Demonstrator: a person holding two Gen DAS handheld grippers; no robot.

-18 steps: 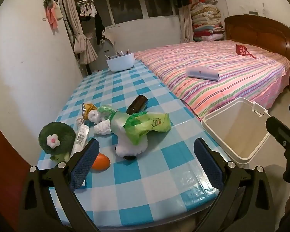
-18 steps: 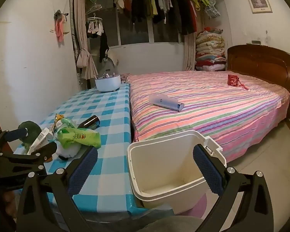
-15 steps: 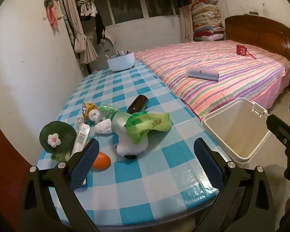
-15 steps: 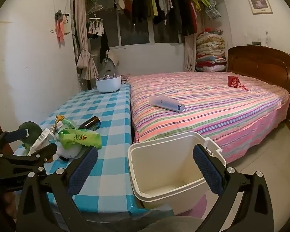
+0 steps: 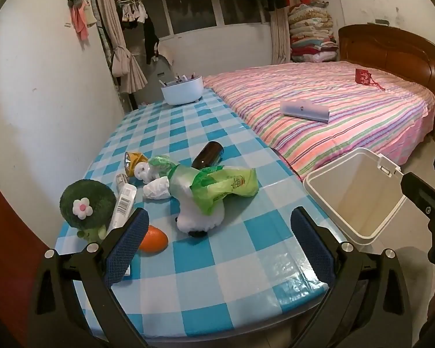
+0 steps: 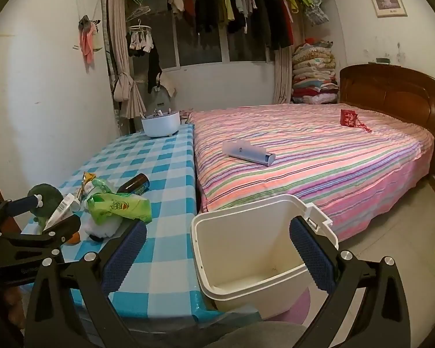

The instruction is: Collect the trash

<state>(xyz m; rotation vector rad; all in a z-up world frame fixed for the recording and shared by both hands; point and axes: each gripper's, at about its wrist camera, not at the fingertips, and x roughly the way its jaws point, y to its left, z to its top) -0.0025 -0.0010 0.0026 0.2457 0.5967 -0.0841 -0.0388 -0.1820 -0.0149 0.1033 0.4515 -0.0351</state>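
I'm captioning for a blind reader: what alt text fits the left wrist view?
Open left tongs hover over a blue-checked table with a green plastic bag, brown bottle, orange and plush toys. An empty white bin stands beside it, before a striped bed.

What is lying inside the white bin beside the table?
The white bin looks empty: bare inner walls and a bare floor show. The right gripper's finger covers a strip of the inside, so that part cannot be checked.

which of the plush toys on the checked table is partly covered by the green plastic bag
The white plush toy in the middle of the pile; the green plastic bag drapes over it. The round dark-green plush with a pink flower stands uncovered.
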